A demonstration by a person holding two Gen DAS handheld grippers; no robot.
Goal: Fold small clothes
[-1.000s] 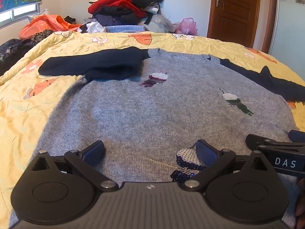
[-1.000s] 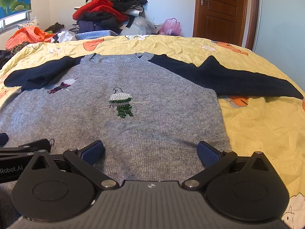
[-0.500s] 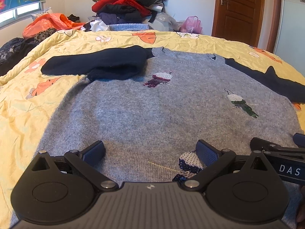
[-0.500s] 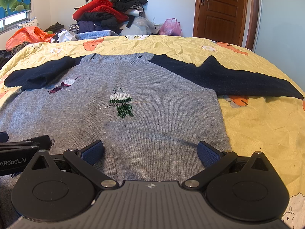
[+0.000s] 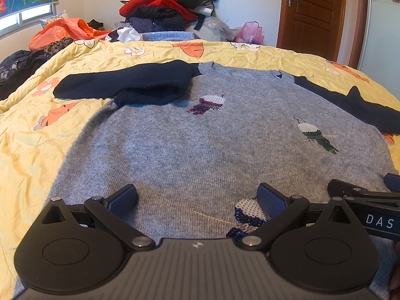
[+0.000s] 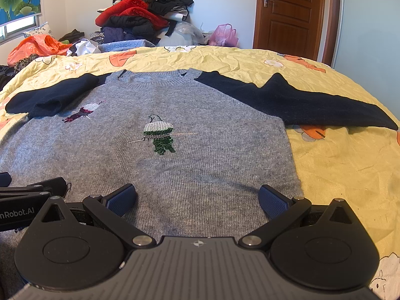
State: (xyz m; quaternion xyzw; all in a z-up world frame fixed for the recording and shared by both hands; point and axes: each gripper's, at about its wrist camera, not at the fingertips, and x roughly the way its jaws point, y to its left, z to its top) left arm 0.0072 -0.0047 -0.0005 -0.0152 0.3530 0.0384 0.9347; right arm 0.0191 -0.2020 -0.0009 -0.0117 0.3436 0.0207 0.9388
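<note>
Across the yellow flowered bedspread [image 6: 337, 165] a grey sweater [image 5: 200, 150] with navy sleeves lay flat, its neck at the far side and its hem near the cameras. Both tongs hovered low over the near hem, level and pointing toward the far wall. The left gripper [image 5: 197, 198] had its jaws spread wide, holding nothing; the right gripper [image 6: 197, 197] was equally wide and empty, just beside it on the right. Only the left view showed the blue sequin bird [image 5: 247, 215] at its right fingertip, and the left sleeve [image 5: 125, 85] doubled back on itself. Only the right view showed the right sleeve [image 6: 312, 105] stretched out fully over the bedspread. A pile of clothes [image 6: 142, 12] stood far behind.
</note>
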